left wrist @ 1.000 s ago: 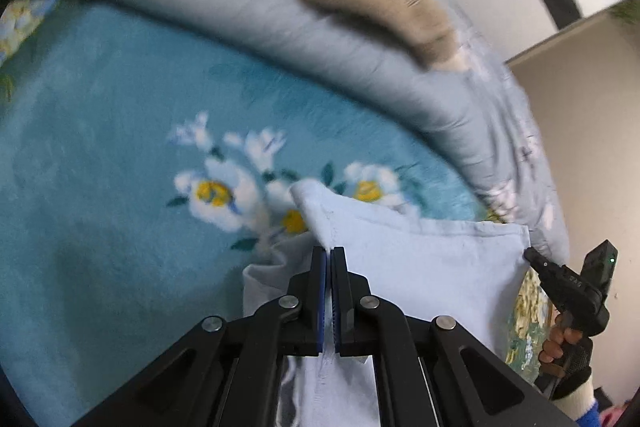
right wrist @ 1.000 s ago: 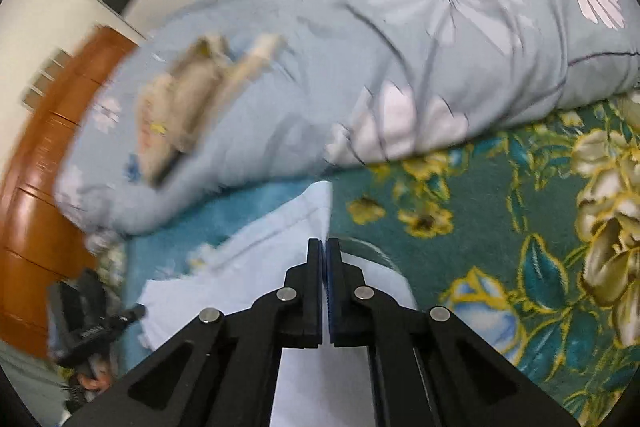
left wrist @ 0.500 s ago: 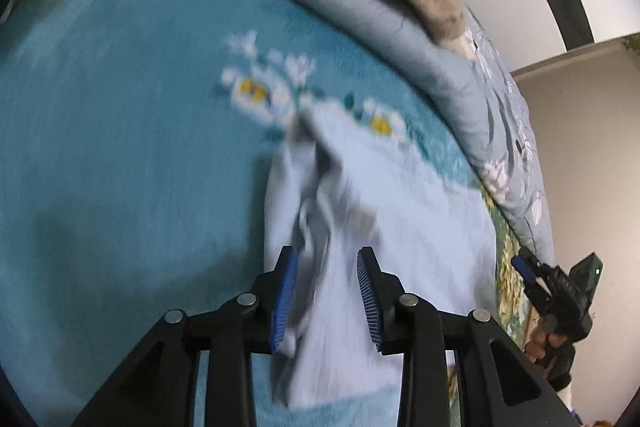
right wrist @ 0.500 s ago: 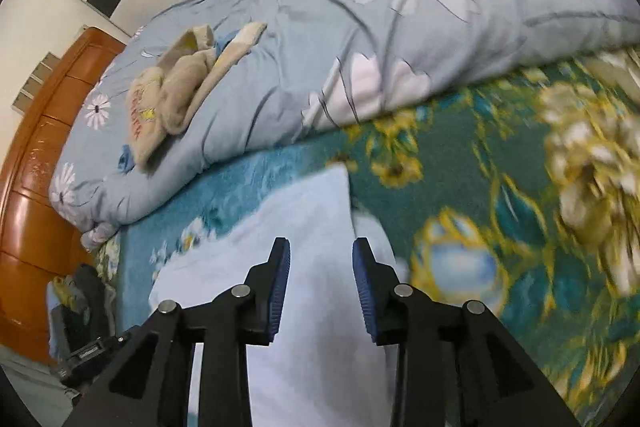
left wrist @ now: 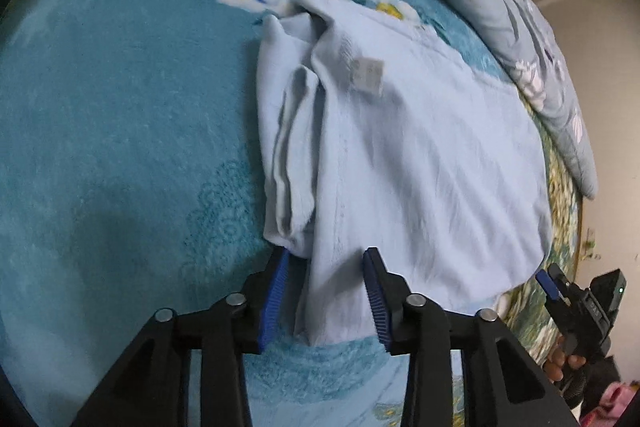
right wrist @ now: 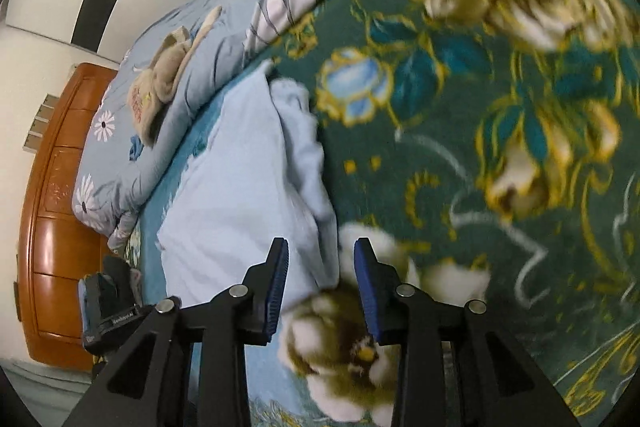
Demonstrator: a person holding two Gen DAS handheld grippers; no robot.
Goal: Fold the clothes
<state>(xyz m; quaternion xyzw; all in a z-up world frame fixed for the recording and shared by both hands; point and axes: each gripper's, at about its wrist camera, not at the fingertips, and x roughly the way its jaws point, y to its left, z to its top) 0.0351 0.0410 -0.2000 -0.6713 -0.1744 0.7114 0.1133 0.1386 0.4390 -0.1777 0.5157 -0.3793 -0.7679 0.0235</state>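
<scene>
The left claw stands spread, gripping nothing, its blue ribbed pads straddling the near hem of the pale blue garment. The right claw is spread too, just past the cloth's bunched right edge. Ahead of both, the thin, creased cotton lies doubled over on the plush floral blanket, label up, likely released to settle flat.
</scene>
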